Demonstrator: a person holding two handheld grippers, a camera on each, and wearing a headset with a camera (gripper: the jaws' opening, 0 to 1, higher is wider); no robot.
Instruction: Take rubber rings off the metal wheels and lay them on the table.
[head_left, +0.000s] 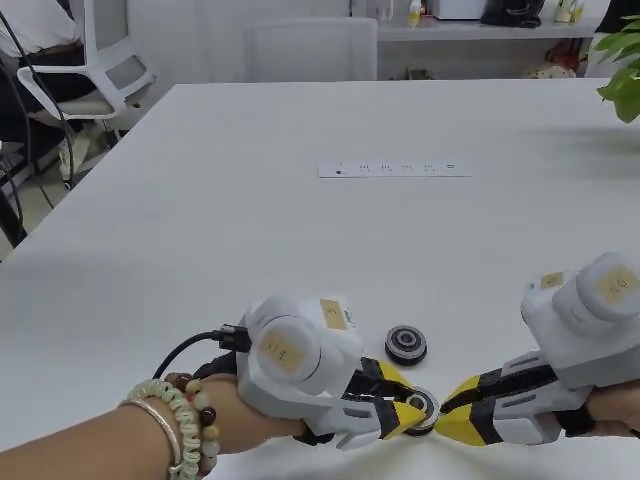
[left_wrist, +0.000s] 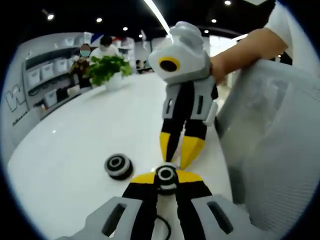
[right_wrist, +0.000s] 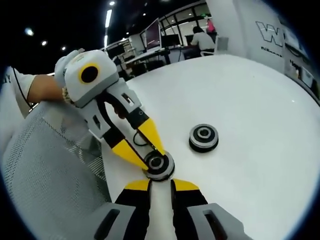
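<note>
White counter runs across an open office, with a flush power strip well ahead of both tools and a leafy plant far off on the right tool's side. Close to the counter's near edge, the left tool is clenched on a metal wheel, which is pinched between its two yellow tips. I cannot tell whether the wheel rests on the surface or hangs just above it. The right tool meets the left head-on, tip to tip, its jaws a narrow way apart and touching the wheel's rim. Whether they have bitten the rubber ring or merely lie against it cannot be told. A second wheel lies flat just beyond the left tool's tips, apart from both tools, with its dark ring in place.

The step in hand looks like peeling the ring off the held wheel. The left tool's hold is on a small, round, hard thing, so a sideways pull from the right tool could twist the wheel out of the pinch. It might then roll over the near edge. If the right tips catch metal instead of rubber, they would likely skid off. A stretched ring could snap free and flick away, or the jerk could knock the second wheel.
</note>
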